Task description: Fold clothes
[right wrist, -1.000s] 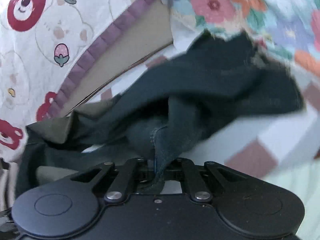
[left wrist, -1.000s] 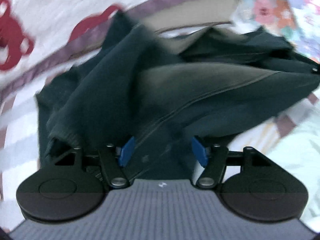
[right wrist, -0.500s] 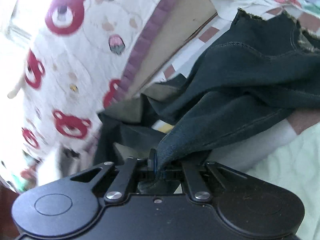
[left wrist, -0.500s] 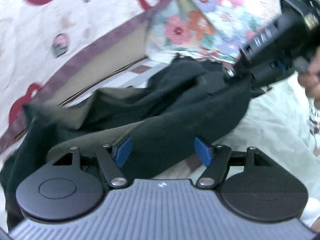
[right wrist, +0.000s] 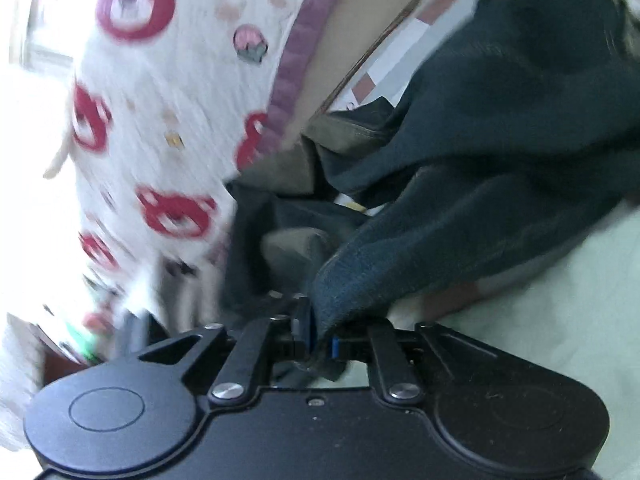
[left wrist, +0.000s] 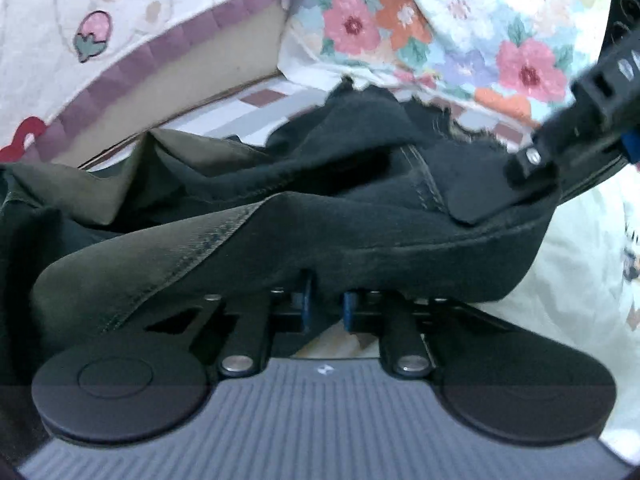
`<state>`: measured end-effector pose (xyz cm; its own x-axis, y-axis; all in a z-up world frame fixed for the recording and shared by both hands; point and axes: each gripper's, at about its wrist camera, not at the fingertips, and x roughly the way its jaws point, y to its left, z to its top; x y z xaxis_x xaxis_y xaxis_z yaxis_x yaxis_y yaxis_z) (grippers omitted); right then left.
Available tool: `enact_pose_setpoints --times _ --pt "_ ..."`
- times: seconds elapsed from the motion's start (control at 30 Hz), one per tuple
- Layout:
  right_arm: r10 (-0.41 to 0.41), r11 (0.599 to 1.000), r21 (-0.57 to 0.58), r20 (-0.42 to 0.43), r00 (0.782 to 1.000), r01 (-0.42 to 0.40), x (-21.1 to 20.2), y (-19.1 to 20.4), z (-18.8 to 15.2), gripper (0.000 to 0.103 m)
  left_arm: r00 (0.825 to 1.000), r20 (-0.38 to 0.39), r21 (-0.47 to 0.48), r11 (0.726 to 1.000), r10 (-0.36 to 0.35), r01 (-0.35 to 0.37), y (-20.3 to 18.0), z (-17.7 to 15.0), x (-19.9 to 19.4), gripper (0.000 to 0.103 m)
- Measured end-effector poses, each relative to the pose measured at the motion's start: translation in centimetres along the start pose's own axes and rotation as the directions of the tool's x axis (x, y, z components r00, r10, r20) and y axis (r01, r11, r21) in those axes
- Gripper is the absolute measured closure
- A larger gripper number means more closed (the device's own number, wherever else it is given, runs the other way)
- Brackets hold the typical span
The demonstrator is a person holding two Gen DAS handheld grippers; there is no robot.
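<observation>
A dark denim garment [left wrist: 320, 236] with a frayed edge lies bunched on the bed, and it also fills the right wrist view [right wrist: 480, 184]. My left gripper [left wrist: 325, 306] is shut on a fold of its near edge. My right gripper [right wrist: 320, 340] is shut on another edge of the same garment; it shows at the far right of the left wrist view [left wrist: 532, 168], clamped on the cloth. An olive-lined inner part [left wrist: 88, 184] shows at the left.
A white quilt with red bears and a purple border [left wrist: 132, 60] lies behind. A floral blanket [left wrist: 460, 28] is at the back right. Pale green bedding [left wrist: 584, 248] is on the right. The bear quilt [right wrist: 152, 120] fills the left of the right wrist view.
My left gripper was open around the cloth and has closed on it. The right gripper kept its hold and swung, bringing the bear quilt into its view.
</observation>
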<state>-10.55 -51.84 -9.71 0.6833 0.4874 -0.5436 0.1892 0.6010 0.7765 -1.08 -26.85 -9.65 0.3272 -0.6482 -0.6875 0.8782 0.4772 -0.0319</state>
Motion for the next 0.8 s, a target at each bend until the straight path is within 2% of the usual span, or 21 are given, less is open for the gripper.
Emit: enact_pose_setpoints --times 0.07,0.13,0.17,0.2,0.23,0.27,0.33,0.43,0.47,0.57,0.63,0.67,0.7,0.77,0.8 --pt "-0.078 0.996 -0.040 0.029 0.997 0.079 -1.2 0.3 0.8 0.057 1.000 0.017 -0.040 0.999 0.004 -0.003 1.1 0.1 -0.5 0.093" --pt "-0.162 0.984 -0.059 0.078 0.984 0.166 -2.7 0.1 1.6 0.057 1.000 0.013 -0.091 0.996 0.009 -0.007 2.5 -0.2 -0.7 0.093" --pt "-0.213 0.974 -0.053 0.114 0.970 0.220 -3.6 -0.2 1.9 0.054 1.000 0.007 -0.116 0.993 0.006 -0.005 3.2 -0.4 -0.8 0.093" --pt "-0.264 0.961 -0.046 0.149 0.953 0.273 -4.4 -0.6 2.3 0.050 1.000 0.005 -0.138 0.990 0.005 -0.005 3.8 -0.7 -0.9 0.093" --pt "-0.320 0.939 -0.073 0.179 0.930 0.337 -5.0 -0.7 2.6 0.049 1.000 0.005 -0.154 0.988 0.008 -0.008 4.3 -0.9 -0.9 0.093" --pt "-0.385 0.898 -0.147 0.197 0.902 0.415 -4.9 -0.6 2.5 0.049 1.000 0.006 -0.162 0.987 0.017 -0.016 4.7 -1.0 -0.8 0.093" --pt "-0.499 0.786 -0.295 0.215 0.840 0.543 -3.8 -0.4 2.1 0.049 0.999 0.007 -0.181 0.983 0.034 -0.032 5.5 -1.2 -0.6 0.093" --pt "-0.575 0.689 -0.393 0.216 0.789 0.609 -1.6 -1.4 1.4 0.049 1.000 0.005 -0.241 0.971 0.013 -0.011 6.4 -1.1 -0.4 0.093" --pt "-0.585 0.669 -0.408 0.226 0.779 0.621 -0.8 -1.6 1.4 0.049 1.000 0.007 -0.253 0.968 0.006 -0.004 6.6 -1.2 -0.4 0.093" --pt "-0.599 0.613 -0.480 0.236 0.766 0.627 1.3 -1.7 2.0 0.049 1.000 0.010 -0.257 0.966 0.004 -0.001 6.7 -1.3 -0.4 0.093" --pt "-0.608 0.543 -0.548 0.265 0.748 0.636 2.6 -1.2 2.3 0.048 1.000 0.016 -0.263 0.965 0.014 -0.009 7.0 -1.3 -0.7 0.093" --pt "-0.614 0.507 -0.586 0.270 0.742 0.632 3.3 -1.1 2.5 0.045 1.000 0.019 -0.266 0.964 0.018 -0.013 7.1 -1.3 -0.8 0.093" --pt "-0.625 0.464 -0.626 0.269 0.733 0.626 4.1 -1.1 2.5 0.037 0.999 0.022 -0.269 0.963 0.023 -0.016 7.3 -1.3 -0.9 0.093" --pt "-0.652 0.370 -0.684 0.291 0.700 0.629 5.6 -1.4 2.5 0.036 0.999 0.033 -0.288 0.957 0.032 -0.021 8.0 -1.2 -1.1 0.093" --pt "-0.651 0.372 -0.668 0.307 0.694 0.644 5.7 -1.9 3.0 0.038 0.999 0.038 -0.303 0.953 0.035 -0.022 8.4 -1.2 -1.1 0.092"
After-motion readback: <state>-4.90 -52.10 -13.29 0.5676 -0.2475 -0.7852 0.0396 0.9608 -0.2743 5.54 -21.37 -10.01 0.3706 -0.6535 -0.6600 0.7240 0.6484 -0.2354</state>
